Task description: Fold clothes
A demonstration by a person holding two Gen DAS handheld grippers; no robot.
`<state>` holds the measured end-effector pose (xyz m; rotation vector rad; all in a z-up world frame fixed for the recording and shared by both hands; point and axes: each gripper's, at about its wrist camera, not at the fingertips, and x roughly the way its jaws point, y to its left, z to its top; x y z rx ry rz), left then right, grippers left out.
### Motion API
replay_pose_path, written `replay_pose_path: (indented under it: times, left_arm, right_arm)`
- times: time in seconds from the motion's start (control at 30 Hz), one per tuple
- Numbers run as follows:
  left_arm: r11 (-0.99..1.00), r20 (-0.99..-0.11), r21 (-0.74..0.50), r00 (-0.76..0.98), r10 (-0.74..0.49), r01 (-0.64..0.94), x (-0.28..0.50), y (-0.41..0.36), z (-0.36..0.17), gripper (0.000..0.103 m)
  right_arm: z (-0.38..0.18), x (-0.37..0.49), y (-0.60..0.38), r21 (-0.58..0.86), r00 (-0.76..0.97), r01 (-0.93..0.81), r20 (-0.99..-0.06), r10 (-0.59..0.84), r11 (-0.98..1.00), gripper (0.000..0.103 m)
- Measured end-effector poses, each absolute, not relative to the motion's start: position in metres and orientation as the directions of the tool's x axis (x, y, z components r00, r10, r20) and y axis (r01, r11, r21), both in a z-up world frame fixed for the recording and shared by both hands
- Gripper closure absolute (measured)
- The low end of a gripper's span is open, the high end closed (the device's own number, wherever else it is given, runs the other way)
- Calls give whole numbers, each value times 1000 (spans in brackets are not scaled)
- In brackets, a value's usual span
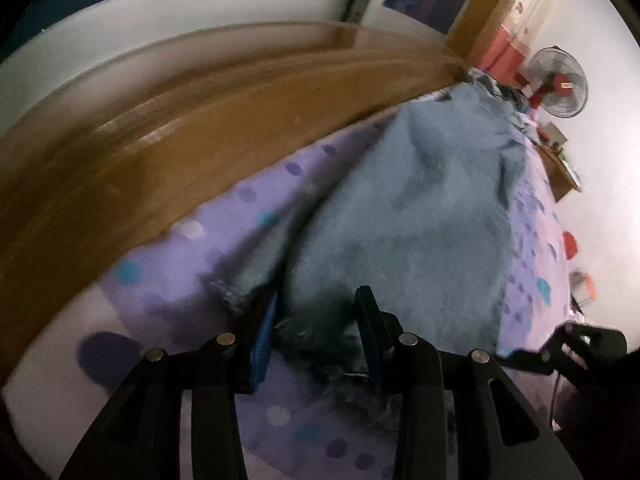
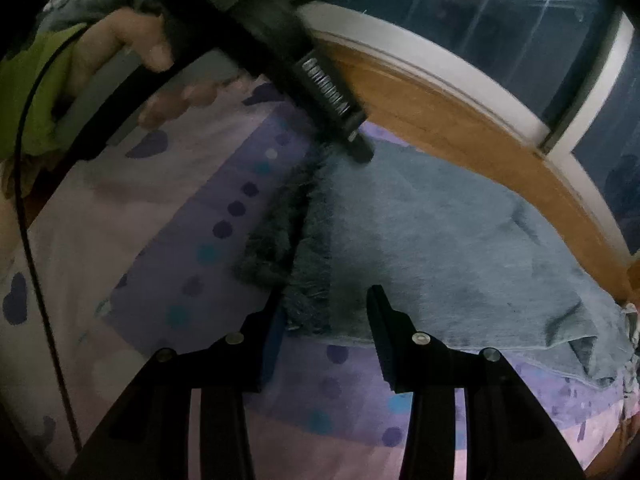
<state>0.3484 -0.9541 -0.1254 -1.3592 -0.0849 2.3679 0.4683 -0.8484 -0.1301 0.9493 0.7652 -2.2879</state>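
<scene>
Denim garment (image 1: 408,208) lies spread flat on the bed (image 1: 168,264), frayed hem toward both cameras, along a wooden bed frame (image 1: 160,152). Left tongs (image 1: 316,320) straddle the hem, jaws partly spread (pads seem clear of cloth, though blur hides contact). Right tongs (image 2: 324,312) likewise stand partly spread over the fringe. No containers show.

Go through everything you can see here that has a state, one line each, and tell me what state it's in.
Grey-blue fringed cloth: lying spread on the bed, fringed end toward the grippers, far end rumpled.
Purple dotted bedsheet: spread under the cloth.
Left gripper: jaws partly apart over the fringed edge; grip unclear.
Right gripper: jaws partly apart at the fringe; grip unclear.
Red-centred standing fan: upright; running or not, cannot tell.
</scene>
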Motion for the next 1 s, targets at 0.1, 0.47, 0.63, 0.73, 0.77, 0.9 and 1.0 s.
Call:
replay_pose_path:
  times: [0.1, 0.47, 0.63, 0.73, 0.77, 0.9, 1.0]
  left_arm:
    - [-909, -805, -250, -450, 387, -334, 350, -953, -127, 66]
    - [-912, -794, -265, -465, 391, -314, 349, -953, -128, 66]
    - [-921, -777, -283, -498, 384, -268, 346, -950, -131, 67]
    - [-913, -757, -322, -510, 407, -251, 344, -951, -132, 84]
    - [-908, -749, -339, -513, 420, -248, 344, -951, -132, 88]
    - [-903, -721, -355, -544, 429, -242, 347, -950, -124, 95]
    - [-901, -695, -354, -575, 433, -250, 347, -952, -107, 95]
  right_arm:
    - [-127, 469, -846, -297, -626, 641, -736, -258, -708, 63]
    - [-132, 472, -847, -352, -618, 682, -746, -247, -641, 62]
    - [-138, 458, -852, -323, -602, 682, -758, -253, -656, 66]
    - [-137, 450, -850, -264, -571, 676, -778, -262, -687, 79]
    - [-136, 448, -850, -258, -569, 671, -780, -260, -695, 86]
    - [-127, 441, -845, -198, -558, 627, -789, -257, -753, 97]
    - [-96, 437, -840, -96, -548, 600, -773, -320, -794, 97]
